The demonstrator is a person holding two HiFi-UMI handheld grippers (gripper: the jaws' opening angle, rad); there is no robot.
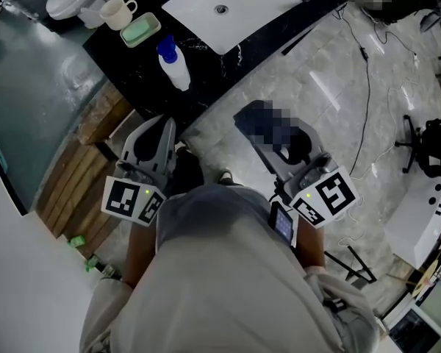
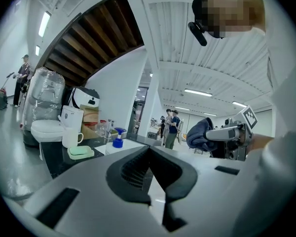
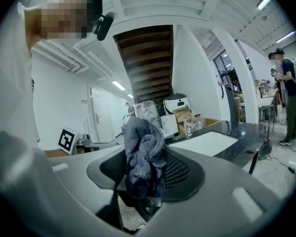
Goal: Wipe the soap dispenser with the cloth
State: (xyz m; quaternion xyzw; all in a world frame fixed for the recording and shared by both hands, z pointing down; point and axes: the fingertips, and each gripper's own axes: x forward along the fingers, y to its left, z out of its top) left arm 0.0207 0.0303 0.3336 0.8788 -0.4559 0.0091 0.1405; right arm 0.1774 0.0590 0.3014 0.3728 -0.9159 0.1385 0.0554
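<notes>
The soap dispenser [image 1: 175, 65], a white bottle with a blue pump, stands on the black counter [image 1: 198, 87] ahead of me; it shows small and far in the left gripper view [image 2: 117, 142]. My right gripper [image 1: 260, 129] is shut on a bunched dark blue-grey cloth [image 3: 143, 149], held short of the counter edge over the floor. The cloth [image 2: 201, 135] also shows at the right of the left gripper view. My left gripper [image 2: 149, 154] is shut with nothing in it and hangs level, just short of the counter [image 1: 164, 127]. Both grippers are well apart from the dispenser.
On the counter sit a white sink basin [image 1: 228, 7], a cream mug [image 1: 117, 12] and a green soap dish [image 1: 140, 29]. A wooden slatted panel [image 1: 81, 175] lies at the left. Cables [image 1: 367, 109] run over the marble floor. People stand in the hall behind [image 2: 171, 127].
</notes>
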